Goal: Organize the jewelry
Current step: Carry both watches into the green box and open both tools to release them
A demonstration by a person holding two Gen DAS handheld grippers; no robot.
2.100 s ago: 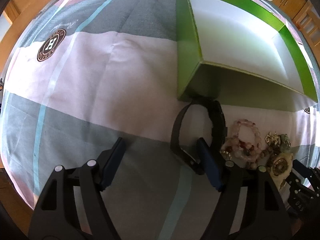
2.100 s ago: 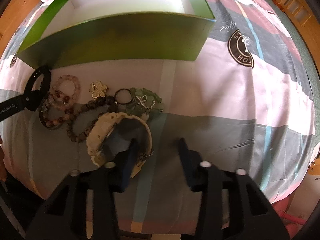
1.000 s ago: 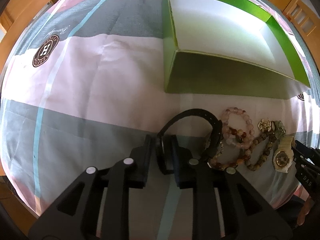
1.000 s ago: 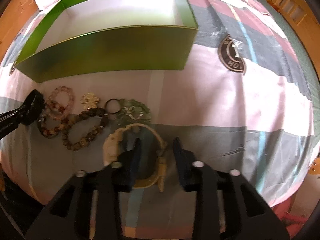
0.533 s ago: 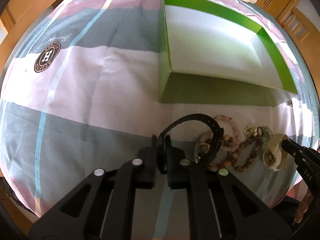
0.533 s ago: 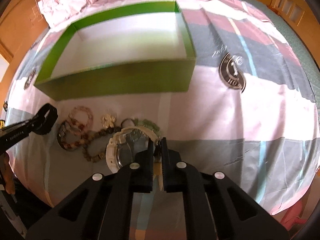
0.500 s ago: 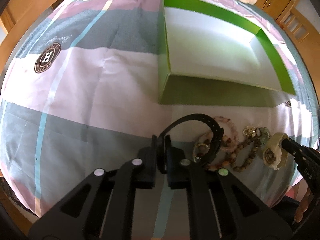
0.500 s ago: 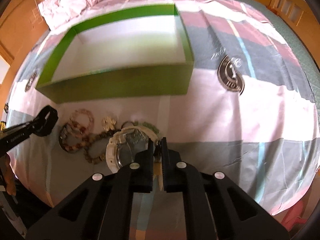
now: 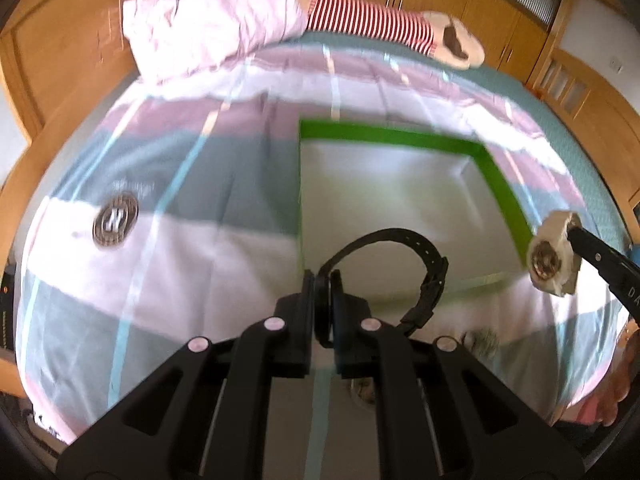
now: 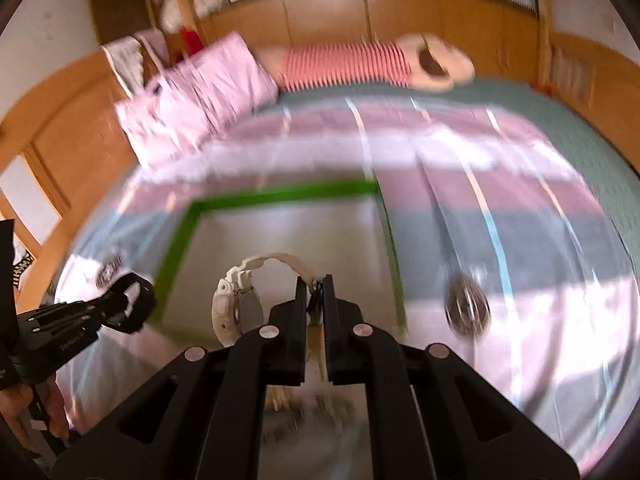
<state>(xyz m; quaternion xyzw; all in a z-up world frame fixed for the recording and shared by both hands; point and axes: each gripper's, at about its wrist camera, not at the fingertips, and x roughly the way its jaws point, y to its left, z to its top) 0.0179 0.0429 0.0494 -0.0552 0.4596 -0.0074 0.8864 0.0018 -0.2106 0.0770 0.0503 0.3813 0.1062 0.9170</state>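
So, left gripper [image 9: 322, 300]: clamped on black watch [image 9: 404, 276] strap.
Right gripper [image 10: 316, 304]: pinching cream watch [image 10: 240, 304] band.
Handling: light, floppy straps, dangling heads; lower gently into green box [image 9: 400, 136].

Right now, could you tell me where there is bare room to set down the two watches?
The white floor of the green-rimmed cardboard box is bare throughout. The pink-and-grey striped bedspread left of the box is free too. The strip below the box's near wall is crowded with beaded bracelets.

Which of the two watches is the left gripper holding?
The black watch, pinched by its strap in the left gripper. The cream watch hangs from the right gripper.
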